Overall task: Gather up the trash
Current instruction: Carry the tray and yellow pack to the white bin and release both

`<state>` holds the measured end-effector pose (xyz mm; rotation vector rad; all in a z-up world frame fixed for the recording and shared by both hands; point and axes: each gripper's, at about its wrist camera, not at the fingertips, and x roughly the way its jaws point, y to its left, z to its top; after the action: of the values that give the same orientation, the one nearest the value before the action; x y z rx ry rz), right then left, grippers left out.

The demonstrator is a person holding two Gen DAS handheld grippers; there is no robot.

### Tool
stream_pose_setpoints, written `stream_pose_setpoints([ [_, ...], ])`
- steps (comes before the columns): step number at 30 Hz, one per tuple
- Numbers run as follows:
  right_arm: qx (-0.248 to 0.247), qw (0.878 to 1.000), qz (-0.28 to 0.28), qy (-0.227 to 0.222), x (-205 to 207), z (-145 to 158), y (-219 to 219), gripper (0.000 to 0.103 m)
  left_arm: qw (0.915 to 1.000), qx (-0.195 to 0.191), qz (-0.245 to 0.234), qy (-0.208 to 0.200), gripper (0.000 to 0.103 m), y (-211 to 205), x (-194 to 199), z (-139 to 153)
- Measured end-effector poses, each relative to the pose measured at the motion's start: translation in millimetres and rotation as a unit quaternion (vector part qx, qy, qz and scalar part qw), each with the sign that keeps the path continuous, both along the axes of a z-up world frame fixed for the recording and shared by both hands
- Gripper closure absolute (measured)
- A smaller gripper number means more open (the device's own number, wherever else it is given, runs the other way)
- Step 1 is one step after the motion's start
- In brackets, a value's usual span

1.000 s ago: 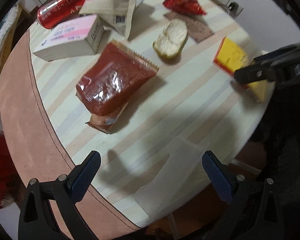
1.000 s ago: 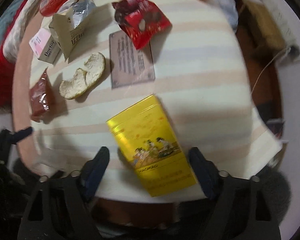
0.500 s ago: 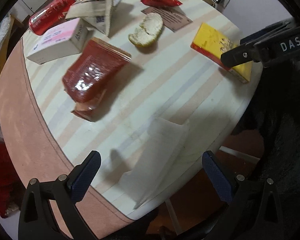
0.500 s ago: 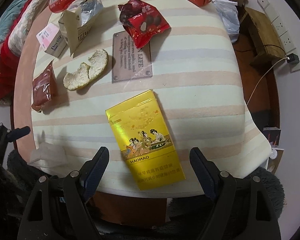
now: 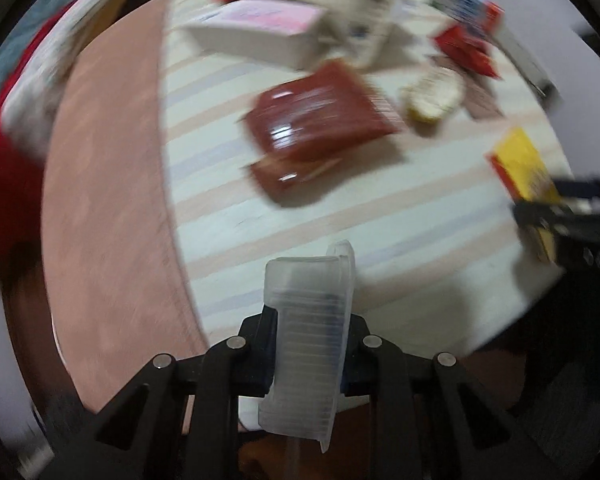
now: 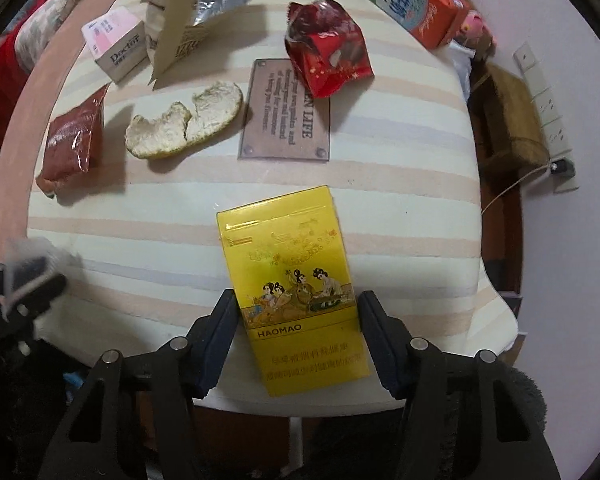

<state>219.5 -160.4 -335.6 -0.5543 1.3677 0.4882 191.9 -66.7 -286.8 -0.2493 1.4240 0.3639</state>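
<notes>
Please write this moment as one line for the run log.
left gripper: closing on clear plastic container | right gripper: closing around yellow box, pads not yet touching | table: other trash remains

both wrist views close, facing down — sharing the striped table (image 5: 340, 216) (image 6: 400, 200), yellow pack (image 5: 524, 168) (image 6: 296, 288)

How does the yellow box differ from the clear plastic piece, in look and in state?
The yellow box is opaque, printed with figures and lettering; the clear plastic piece is see-through and unprinted. The yellow box lies flat on the striped cloth between the closing right gripper; the clear plastic piece stands on edge, pinched by the closing left gripper. Both sit at the table's near edge.
</notes>
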Motion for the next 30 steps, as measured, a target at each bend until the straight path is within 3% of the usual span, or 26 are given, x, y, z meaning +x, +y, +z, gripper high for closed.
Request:
stream_pose_setpoints([
  [6, 0.025, 1.000, -0.006, -0.008, -11, 12, -8, 0.041, 0.9970, 0.021, 0.066, -0.035, 0.084, 1, -8, 24],
  [11, 0.069, 0.997, -0.006, -0.027, -33, 48, 1, 0.042, 0.9893, 0.054, 0.101, -0.091, 0.084, 1, -29, 82],
  [13, 0.094, 0.995, -0.001, -0.028, -44, 65, 13, 0.042, 0.9854, 0.062, 0.111, -0.113, 0.084, 43, -59, 99],
  [16, 0.133, 0.991, 0.017, -0.029, -58, 95, 37, 0.042, 0.9777, 0.067, 0.135, -0.146, 0.084, 105, -109, 103],
  [19, 0.167, 0.985, 0.044, -0.025, -75, 124, 74, 0.042, 0.9678, 0.068, 0.167, -0.175, 0.084, 139, -142, 127],
  [24, 0.221, 0.969, 0.108, 0.007, -121, 153, 162, 0.042, 0.9465, 0.055, 0.247, -0.201, 0.084, 216, -211, 143],
  [27, 0.236, 0.959, 0.151, 0.046, -159, 145, 225, 0.042, 0.9292, 0.030, 0.310, -0.200, 0.084, 270, -264, 133],
  [30, 0.226, 0.952, 0.188, 0.086, -195, 118, 289, 0.042, 0.9118, 0.005, 0.368, -0.182, 0.084, 319, -313, 104],
])
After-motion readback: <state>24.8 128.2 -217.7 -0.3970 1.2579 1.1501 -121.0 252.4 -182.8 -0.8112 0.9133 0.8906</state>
